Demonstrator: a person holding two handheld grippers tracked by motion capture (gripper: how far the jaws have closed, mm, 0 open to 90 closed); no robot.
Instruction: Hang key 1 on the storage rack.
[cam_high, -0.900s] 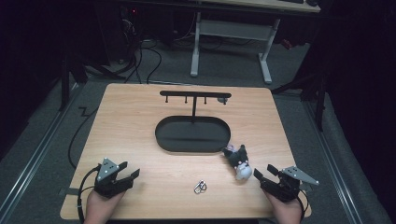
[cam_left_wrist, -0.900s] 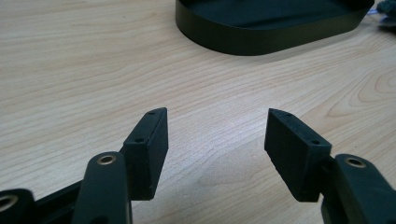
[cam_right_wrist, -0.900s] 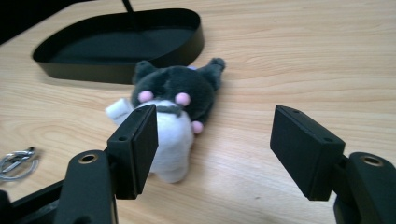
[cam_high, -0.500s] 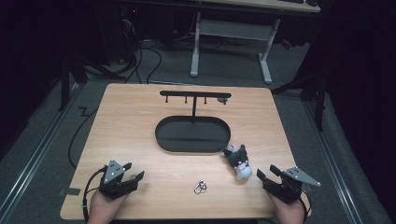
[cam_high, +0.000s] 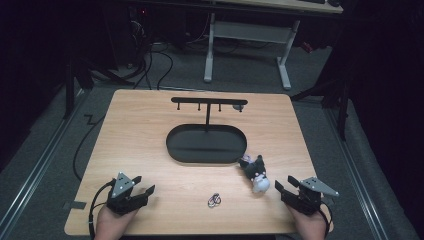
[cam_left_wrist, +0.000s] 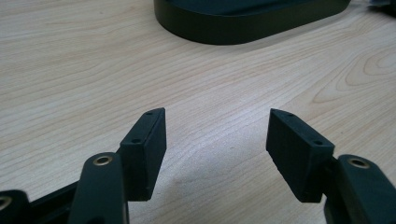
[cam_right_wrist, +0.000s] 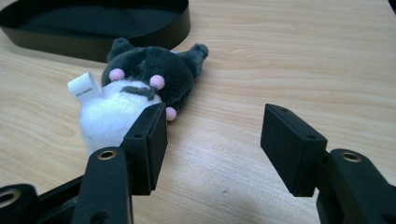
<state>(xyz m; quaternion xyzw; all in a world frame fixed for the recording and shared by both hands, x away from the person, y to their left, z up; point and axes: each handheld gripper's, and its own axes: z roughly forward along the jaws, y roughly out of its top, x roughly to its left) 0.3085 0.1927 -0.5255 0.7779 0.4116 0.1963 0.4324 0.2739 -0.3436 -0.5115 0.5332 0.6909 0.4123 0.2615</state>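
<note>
Right gripper view: grey-and-white plush toy, seemingly pink-dotted, lying beside tray.

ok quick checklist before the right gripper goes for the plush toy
1. Right gripper open: ok, jaws apart and empty.
2. Plush toy between the jaws: not ok, it lies off past one jaw.
3. Toy clear of the black oval tray: cannot tell, it lies right at the rim.
4. Left gripper out of the way: ok, open at the far near corner.
5. Small ring clip clear of the path: ok, it lies apart from the toy.
</note>
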